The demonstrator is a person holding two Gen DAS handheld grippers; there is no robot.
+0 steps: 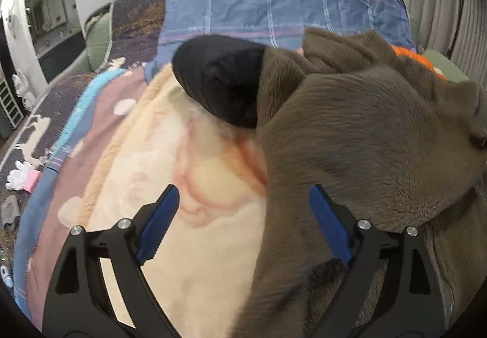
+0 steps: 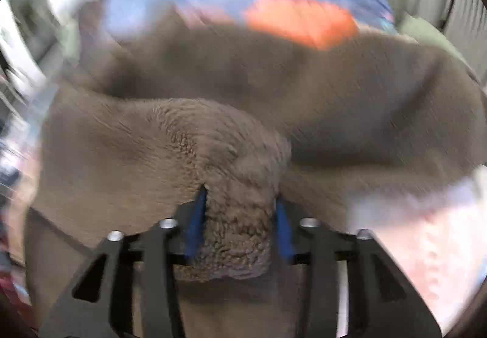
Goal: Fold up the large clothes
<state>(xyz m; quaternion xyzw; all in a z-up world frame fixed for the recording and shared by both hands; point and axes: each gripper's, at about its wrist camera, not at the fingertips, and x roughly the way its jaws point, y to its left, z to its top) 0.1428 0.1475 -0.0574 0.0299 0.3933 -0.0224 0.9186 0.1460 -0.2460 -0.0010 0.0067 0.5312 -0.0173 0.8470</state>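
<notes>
A large brown fleece garment (image 1: 365, 140) lies bunched on the bed, with a black lined opening (image 1: 222, 79) at its far left end. My left gripper (image 1: 243, 195) is open above the cream blanket (image 1: 188, 246), and its right finger touches the garment's edge. In the right wrist view, my right gripper (image 2: 240, 195) is shut on a thick fold of the brown fleece garment (image 2: 237, 231). That view is blurred by motion.
The bed carries a cream and pink patterned blanket and a blue plaid quilt (image 1: 274, 9) at the far end. An orange item (image 1: 417, 59) lies behind the garment. White gloves (image 1: 19, 175) lie at the bed's left edge. Curtains (image 1: 441, 3) hang at the right.
</notes>
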